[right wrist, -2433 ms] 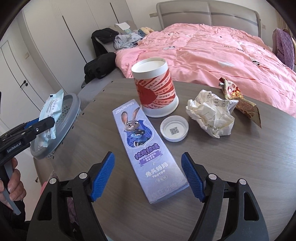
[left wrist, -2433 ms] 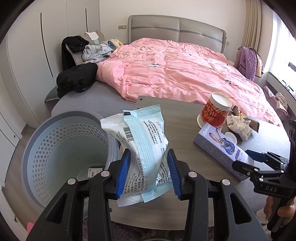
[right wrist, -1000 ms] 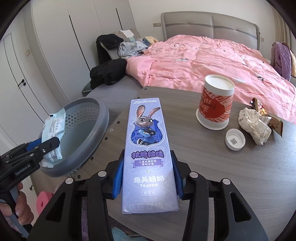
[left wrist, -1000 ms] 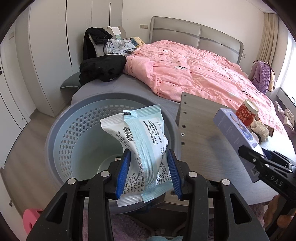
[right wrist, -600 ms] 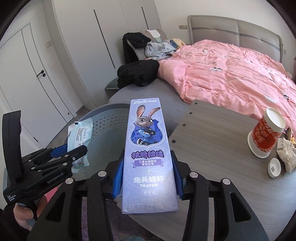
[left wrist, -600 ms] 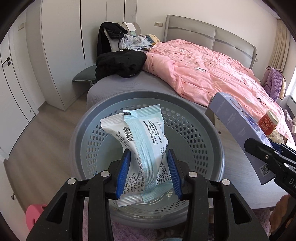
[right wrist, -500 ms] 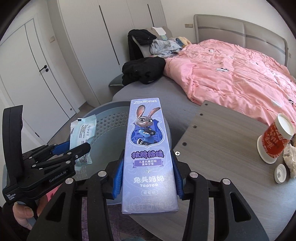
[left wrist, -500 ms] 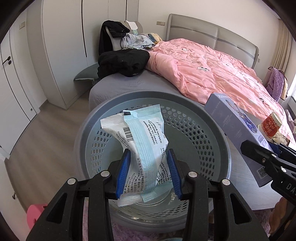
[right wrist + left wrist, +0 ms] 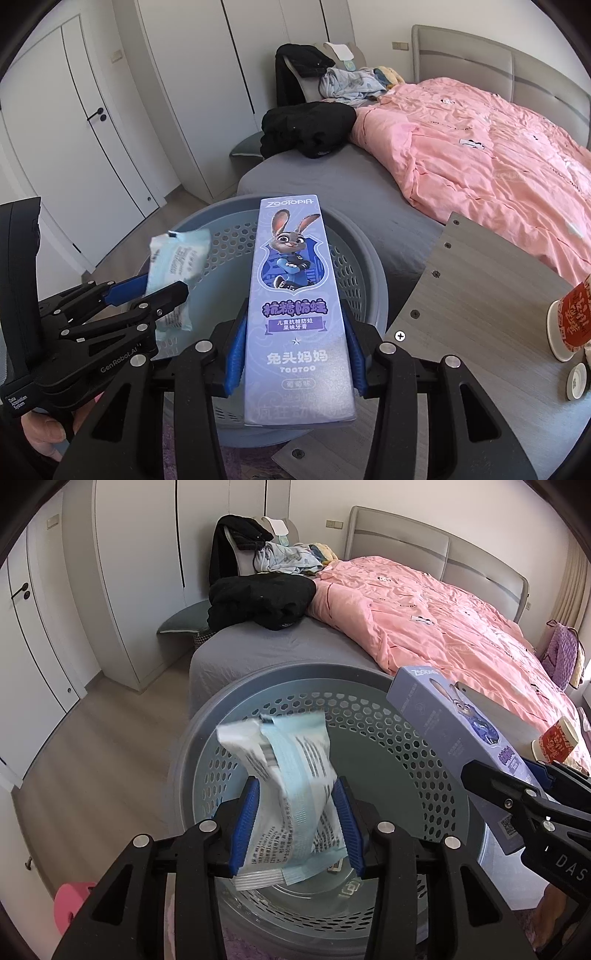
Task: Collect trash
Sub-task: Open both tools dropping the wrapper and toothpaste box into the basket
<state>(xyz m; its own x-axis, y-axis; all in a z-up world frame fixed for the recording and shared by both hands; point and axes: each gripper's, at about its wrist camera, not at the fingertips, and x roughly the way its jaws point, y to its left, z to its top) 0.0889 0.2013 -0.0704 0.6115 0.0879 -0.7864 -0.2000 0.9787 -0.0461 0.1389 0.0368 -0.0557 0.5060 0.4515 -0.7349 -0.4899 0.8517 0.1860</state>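
**Pale-blue packet loosened over grey basket; carton gripped beside it**

1. Left tongs (image 9: 297, 794): the blue pads flank a pale-blue and white printed plastic packet (image 9: 288, 753). The jaws have just been opening. The packet stands between them, tilted and motion-blurred while the tongs appear sharp, so the pads no longer clamp it. It hangs directly above the open mouth of the round grey perforated plastic basket (image 9: 295, 672).

2. Right tongs (image 9: 295, 314): closed on a long lilac cardboard carton printed with a cartoon rabbit (image 9: 291, 258). Both pads press on the long sides of the carton near its lower half. The far end of the carton reaches over the basket's rim, just beside the packet.

3. Surroundings: the basket stands on the floor between the grey wood-grain tabletop (image 9: 480, 295) and the bed with a pink quilt (image 9: 498, 155). A red-and-white paper cup (image 9: 572, 317) and a small white round cap (image 9: 578, 380) rest on the tabletop, well apart from both tongs.
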